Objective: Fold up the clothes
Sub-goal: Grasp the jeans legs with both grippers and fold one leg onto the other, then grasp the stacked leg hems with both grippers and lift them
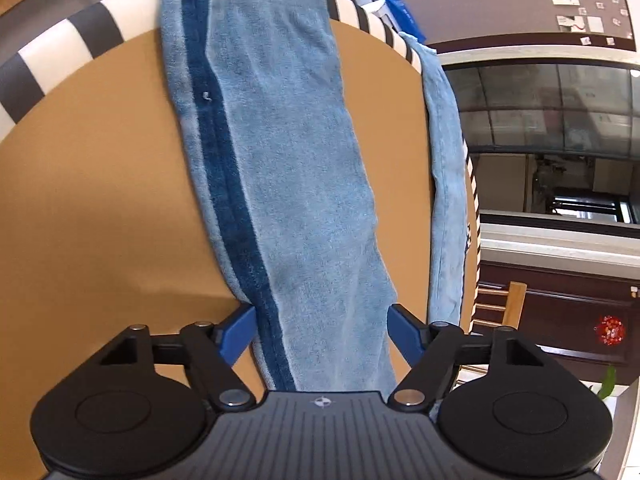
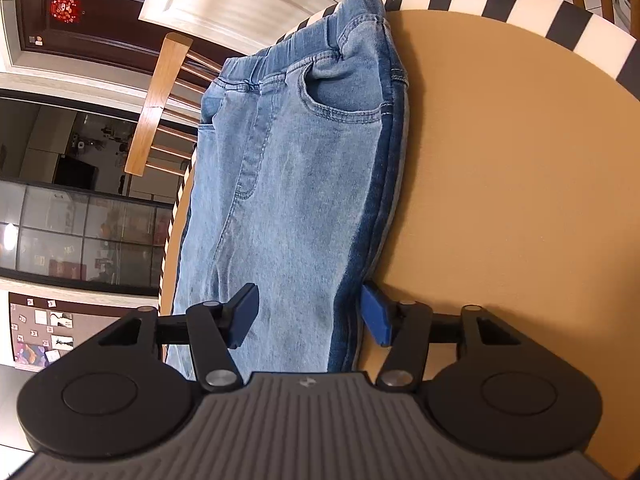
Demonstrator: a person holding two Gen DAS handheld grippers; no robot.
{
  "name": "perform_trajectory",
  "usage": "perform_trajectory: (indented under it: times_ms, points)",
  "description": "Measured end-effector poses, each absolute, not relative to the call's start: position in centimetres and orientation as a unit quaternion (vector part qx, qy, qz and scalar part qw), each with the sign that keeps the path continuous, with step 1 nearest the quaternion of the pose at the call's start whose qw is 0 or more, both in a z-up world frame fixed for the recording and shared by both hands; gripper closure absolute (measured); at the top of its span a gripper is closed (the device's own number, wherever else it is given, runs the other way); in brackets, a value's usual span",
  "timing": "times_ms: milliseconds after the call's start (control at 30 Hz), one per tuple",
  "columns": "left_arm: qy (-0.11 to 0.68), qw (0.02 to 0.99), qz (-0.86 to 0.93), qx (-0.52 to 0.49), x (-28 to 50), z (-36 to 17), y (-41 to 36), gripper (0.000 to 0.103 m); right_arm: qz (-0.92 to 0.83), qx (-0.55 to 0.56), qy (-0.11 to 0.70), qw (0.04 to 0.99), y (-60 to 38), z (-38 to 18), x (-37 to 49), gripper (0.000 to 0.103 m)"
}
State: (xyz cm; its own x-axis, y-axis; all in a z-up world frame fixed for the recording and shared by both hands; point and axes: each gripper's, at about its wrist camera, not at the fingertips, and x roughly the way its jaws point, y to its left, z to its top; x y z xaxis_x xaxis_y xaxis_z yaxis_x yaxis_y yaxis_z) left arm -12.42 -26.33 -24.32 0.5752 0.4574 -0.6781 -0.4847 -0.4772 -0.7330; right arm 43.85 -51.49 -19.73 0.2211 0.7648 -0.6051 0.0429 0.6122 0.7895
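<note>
A pair of light blue jeans (image 1: pixel 288 152) with a dark blue side stripe lies flat on a round tan table (image 1: pixel 100 184). In the left wrist view one leg runs away from me to its hem at the far edge, and the other leg (image 1: pixel 444 184) lies along the table's right rim. My left gripper (image 1: pixel 322 330) is open, its blue pads straddling the near part of the leg. The right wrist view shows the waistband and pocket end of the jeans (image 2: pixel 288 152). My right gripper (image 2: pixel 310 316) is open over the thigh area, one pad above the denim, the other beside its striped edge.
The table has a black-and-white striped rim (image 1: pixel 60 48) (image 2: pixel 520 4). Wooden chairs (image 2: pixel 156 108) (image 1: pixel 496 308) stand just past the table's edge. A blue packet (image 1: pixel 404 12) lies at the far rim. Bare tan tabletop (image 2: pixel 520 180) spreads beside the jeans.
</note>
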Motion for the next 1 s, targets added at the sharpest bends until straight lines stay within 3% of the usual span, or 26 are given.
perform_trajectory:
  times_ms: [167,333,433,500,533,567,633,700,1000]
  points:
    - [0.016,0.518,0.466,-0.717,-13.6,-24.0,-27.4,0.050,0.256,0.357,0.567,0.697,-51.6,-19.7,43.9,0.046]
    - [0.021,0.523,0.471,-0.710,-14.6,-23.7,-28.4,0.051,0.255,0.357,0.567,0.698,-51.6,-19.7,43.9,0.047]
    - [0.024,0.528,0.475,-0.703,-14.8,-23.5,-28.7,0.053,0.251,0.363,0.564,0.698,-51.7,-19.9,43.9,0.053]
    - [0.035,0.525,0.489,-0.696,-14.5,-23.6,-28.6,0.071,0.247,0.369,0.565,0.695,-51.9,-20.2,43.9,0.062]
    - [0.043,0.522,0.496,-0.692,-14.2,-23.7,-28.5,0.087,0.246,0.369,0.565,0.696,-51.9,-20.3,43.9,0.064]
    - [0.047,0.522,0.500,-0.689,-14.1,-24.0,-28.6,0.094,0.246,0.368,0.565,0.696,-52.0,-20.3,43.9,0.067]
    - [0.045,0.537,0.495,-0.682,-14.2,-24.2,-28.8,0.094,0.242,0.362,0.564,0.701,-52.0,-20.5,43.8,0.077]
    - [0.043,0.541,0.487,-0.684,-14.6,-24.3,-28.9,0.097,0.238,0.354,0.564,0.707,-52.2,-20.7,43.7,0.093]
    - [0.039,0.519,0.475,-0.709,-16.7,-24.2,-30.9,0.098,0.272,0.323,0.520,0.743,-53.1,-18.0,42.1,0.099]
